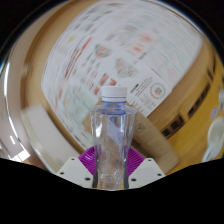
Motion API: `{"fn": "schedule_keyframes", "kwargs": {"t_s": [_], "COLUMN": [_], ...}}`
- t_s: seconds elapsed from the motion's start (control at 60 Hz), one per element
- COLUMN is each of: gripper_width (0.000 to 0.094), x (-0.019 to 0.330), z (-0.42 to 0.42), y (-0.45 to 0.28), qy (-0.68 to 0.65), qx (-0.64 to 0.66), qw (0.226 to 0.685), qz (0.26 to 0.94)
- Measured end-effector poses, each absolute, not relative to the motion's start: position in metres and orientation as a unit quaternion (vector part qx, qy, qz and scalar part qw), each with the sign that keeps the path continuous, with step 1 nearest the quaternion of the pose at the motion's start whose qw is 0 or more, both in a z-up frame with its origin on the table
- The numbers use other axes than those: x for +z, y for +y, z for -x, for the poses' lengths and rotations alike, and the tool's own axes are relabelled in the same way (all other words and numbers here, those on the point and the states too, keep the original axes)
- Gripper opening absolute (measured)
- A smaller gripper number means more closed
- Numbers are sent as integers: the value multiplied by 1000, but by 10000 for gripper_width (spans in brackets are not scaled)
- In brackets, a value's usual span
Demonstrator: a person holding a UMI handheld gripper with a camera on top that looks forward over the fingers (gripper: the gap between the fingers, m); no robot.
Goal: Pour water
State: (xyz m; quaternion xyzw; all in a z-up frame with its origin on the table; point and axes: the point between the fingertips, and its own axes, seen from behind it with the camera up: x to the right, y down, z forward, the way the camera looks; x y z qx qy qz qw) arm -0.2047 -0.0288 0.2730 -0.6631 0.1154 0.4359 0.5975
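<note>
A clear plastic water bottle (pixel 111 135) with a white cap (pixel 113 92) stands upright between my gripper's (pixel 112 165) fingers. The purple pads (pixel 90 157) press against both of its sides, so the gripper is shut on it. The bottle's base is hidden behind the gripper body. The bottle looks lifted, with the floor far beyond it. No cup or other vessel shows.
A large white sheet printed with text and pictures (pixel 120 55) lies beyond the bottle. A wooden surface (pixel 45 95) lies beside it on the left, and pale flat pieces (pixel 50 135) sit near the fingers.
</note>
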Motion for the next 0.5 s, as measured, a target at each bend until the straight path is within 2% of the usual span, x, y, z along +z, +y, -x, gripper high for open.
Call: {"fn": "schedule_keyframes", "kwargs": {"t_s": [0.1, 0.2, 0.333, 0.5], "gripper_width": [340, 338, 338, 338], "x": [311, 320, 297, 254], "z": [185, 148, 104, 70], "y": [-35, -38, -26, -16], "qy": [209, 303, 393, 465], "qx": [603, 706, 770, 787], "qw": [522, 441, 352, 284], "qz": [566, 464, 358, 289]}}
